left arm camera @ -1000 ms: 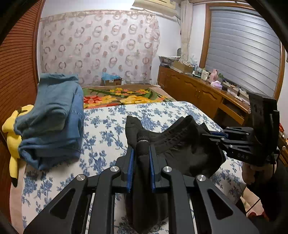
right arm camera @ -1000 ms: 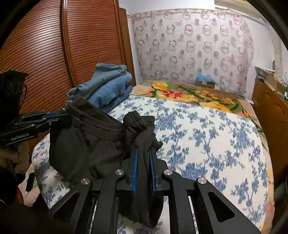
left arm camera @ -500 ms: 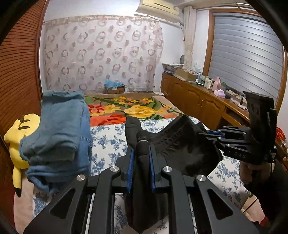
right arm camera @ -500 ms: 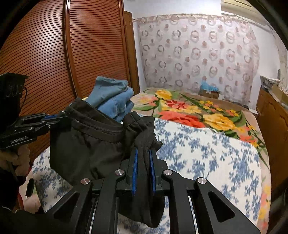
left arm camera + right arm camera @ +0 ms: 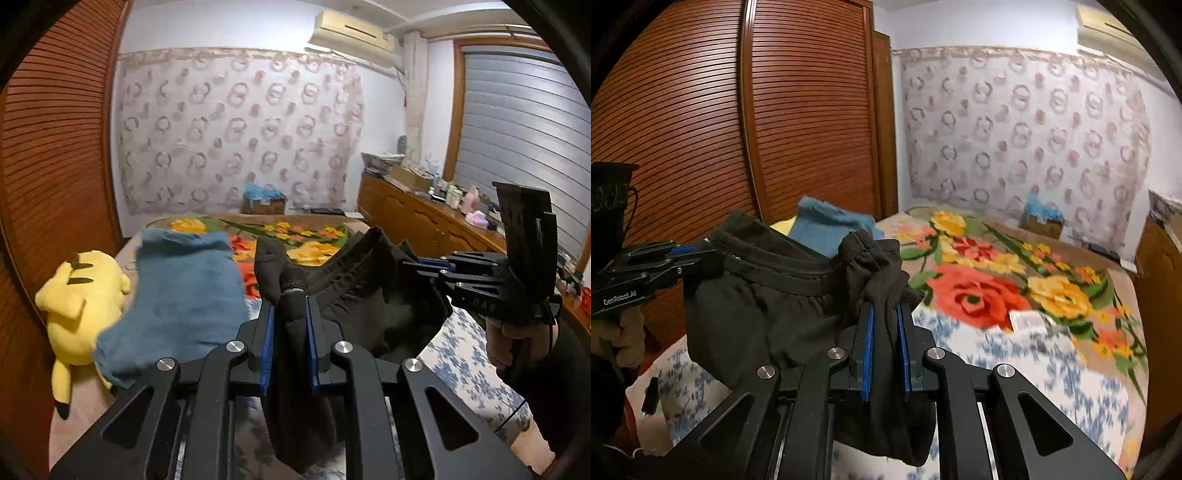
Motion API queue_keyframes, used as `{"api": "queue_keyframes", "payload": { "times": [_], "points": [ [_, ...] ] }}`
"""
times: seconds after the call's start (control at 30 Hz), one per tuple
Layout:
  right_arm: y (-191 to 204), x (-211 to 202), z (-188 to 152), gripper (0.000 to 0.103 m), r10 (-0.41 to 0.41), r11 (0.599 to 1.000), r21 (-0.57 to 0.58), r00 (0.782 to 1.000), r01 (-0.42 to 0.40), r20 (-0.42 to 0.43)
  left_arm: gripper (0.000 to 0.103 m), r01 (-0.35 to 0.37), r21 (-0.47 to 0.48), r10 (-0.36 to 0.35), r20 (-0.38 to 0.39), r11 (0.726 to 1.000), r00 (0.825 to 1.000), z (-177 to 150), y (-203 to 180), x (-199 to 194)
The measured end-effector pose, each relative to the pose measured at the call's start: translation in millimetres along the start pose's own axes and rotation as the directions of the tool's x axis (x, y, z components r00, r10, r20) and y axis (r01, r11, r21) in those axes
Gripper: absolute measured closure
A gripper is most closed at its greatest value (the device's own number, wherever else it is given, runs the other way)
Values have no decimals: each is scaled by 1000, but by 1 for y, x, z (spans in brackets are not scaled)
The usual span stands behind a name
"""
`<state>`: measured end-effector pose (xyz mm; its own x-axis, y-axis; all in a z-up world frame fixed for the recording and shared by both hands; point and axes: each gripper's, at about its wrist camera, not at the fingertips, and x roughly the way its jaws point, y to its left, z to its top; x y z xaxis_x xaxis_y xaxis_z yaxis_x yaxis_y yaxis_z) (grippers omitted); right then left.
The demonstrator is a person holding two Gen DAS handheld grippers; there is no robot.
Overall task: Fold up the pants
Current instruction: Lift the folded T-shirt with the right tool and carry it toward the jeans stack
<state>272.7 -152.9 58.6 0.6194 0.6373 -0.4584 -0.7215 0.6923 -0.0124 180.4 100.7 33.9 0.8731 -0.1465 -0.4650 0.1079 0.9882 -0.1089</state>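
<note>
Here two claws are working on one pair of black pants (image 5: 373, 306), which is hanging in the air above the bed (image 5: 1052, 369). The left claw (image 5: 289, 314) is clenching a bunch of the waistband between its blue pads, and the right claw (image 5: 885, 332) is clenching another bunch of the same waistband in the same way. The cloth is stretching between them and sagging below each one.

One blue folded garment (image 5: 177, 295) is lying ahead and to the left of the left claw. One yellow plush toy (image 5: 79, 306) is lying further left; only the left view is showing it clearly. That view is also showing the right claw from the side, with one hand (image 5: 517, 343) on its handle, and one long cabinet (image 5: 417, 221) behind it. The right view alone is showing the wardrobe doors (image 5: 713, 122) behind the left claw.
</note>
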Motion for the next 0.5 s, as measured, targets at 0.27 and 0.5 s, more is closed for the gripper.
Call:
{"api": "queue_keyframes", "payload": {
  "times": [0.27,0.5],
  "points": [
    [-2,41,32,91,35,998,-52,999,-33,39,86,-57,-34,58,43,998,997,21,33,0],
    [1,68,56,91,26,993,-113,997,-17,78,86,-95,-80,100,61,992,993,23,54,7]
  ]
}}
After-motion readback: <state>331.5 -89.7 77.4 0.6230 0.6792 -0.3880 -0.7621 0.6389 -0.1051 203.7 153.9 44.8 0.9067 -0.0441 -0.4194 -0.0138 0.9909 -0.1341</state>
